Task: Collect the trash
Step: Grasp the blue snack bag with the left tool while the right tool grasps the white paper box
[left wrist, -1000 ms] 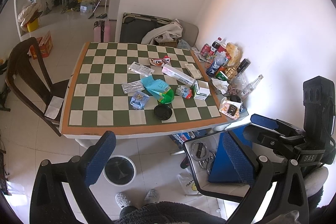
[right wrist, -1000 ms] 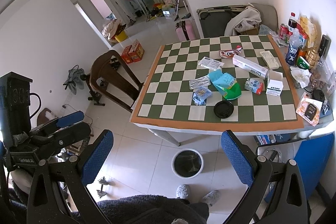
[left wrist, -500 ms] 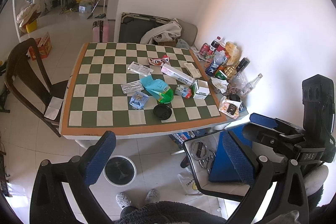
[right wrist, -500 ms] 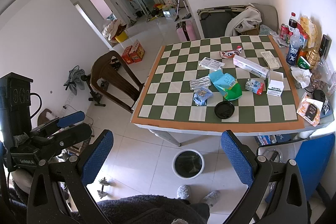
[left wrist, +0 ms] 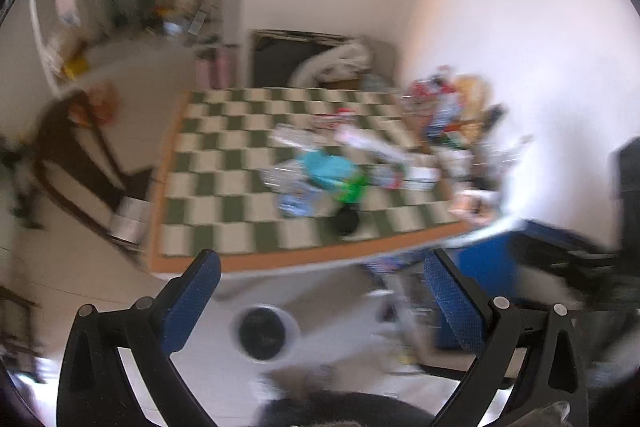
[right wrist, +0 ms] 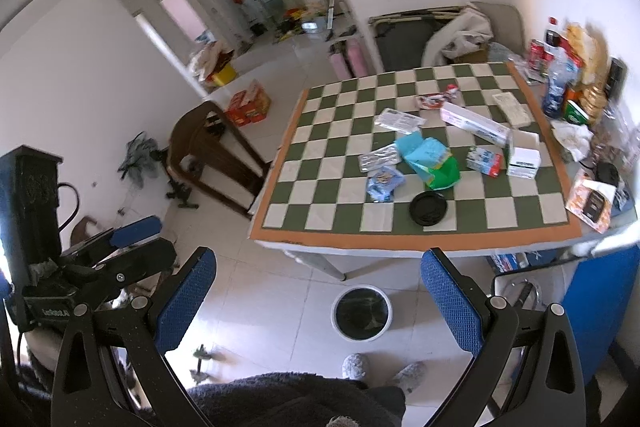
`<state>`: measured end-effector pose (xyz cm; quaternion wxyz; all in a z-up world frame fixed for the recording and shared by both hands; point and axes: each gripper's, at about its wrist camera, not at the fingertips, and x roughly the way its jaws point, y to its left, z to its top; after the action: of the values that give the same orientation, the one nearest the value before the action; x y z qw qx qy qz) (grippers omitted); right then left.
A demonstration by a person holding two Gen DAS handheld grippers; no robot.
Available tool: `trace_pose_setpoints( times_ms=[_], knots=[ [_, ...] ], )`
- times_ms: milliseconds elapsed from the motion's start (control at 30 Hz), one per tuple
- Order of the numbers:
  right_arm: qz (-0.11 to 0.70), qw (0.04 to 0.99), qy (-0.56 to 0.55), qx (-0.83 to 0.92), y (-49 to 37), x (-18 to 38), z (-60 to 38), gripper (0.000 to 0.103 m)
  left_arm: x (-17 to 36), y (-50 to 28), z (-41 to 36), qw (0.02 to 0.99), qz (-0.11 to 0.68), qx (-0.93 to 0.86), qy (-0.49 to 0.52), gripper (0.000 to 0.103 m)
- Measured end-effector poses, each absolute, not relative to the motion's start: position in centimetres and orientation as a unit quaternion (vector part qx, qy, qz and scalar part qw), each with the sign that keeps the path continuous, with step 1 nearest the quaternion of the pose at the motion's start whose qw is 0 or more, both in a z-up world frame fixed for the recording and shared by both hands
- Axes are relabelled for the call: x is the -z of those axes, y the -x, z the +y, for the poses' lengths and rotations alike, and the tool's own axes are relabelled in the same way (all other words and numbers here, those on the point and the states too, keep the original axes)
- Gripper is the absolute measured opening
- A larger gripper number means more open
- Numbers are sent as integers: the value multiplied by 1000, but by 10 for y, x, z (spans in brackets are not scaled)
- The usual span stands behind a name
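Spreading wide, the jaws of the left gripper [left wrist: 320,301] and right gripper [right wrist: 318,297] are held empty, well apart from the checkered table [right wrist: 420,239] and trash bin [right wrist: 362,313].

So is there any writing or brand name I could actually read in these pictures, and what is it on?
None can be read for certain.
Left gripper: pale lettering on its body, too small to read.
Long white box on the checkered table: print too small.
Bottles and cans by the wall: labels too small.
Left wrist view: blurred throughout, nothing legible.
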<state>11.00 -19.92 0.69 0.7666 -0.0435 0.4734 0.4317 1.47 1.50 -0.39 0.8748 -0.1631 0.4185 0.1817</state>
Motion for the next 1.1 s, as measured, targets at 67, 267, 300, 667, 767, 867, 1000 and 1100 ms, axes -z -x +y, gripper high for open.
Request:
trace_pose_setpoints(
  times_ms=[67,267,300,667,767,867,1000,1100],
  knots=[
    [476,783,46,-399,-113,-5,-191,103,18,-26,25,869,426,-216,128,103],
    [498,812,67,-297,-151,29,-171,103,81,-73,70,841,468,-256,91,103],
    [505,810,67,-291,-164,38,-172,103,93,-84,75,835,480,-254,88,103],
    [579,795,83,-159,-343,166,-162,103,233,-234,95,739,618,-248,98,103],
    [606,785,69,-108,-416,209,-176,103,266,-278,99,709,647,-235,152,103],
    [626,775,54,-74,-473,242,-185,103,293,-322,106,681,663,-215,225,103],
    [646,759,50,-55,-537,278,-184,103,329,-374,117,645,672,-195,307,103],
    [655,751,56,-55,-562,295,-176,103,353,-404,124,620,678,-192,344,101]
  ],
)
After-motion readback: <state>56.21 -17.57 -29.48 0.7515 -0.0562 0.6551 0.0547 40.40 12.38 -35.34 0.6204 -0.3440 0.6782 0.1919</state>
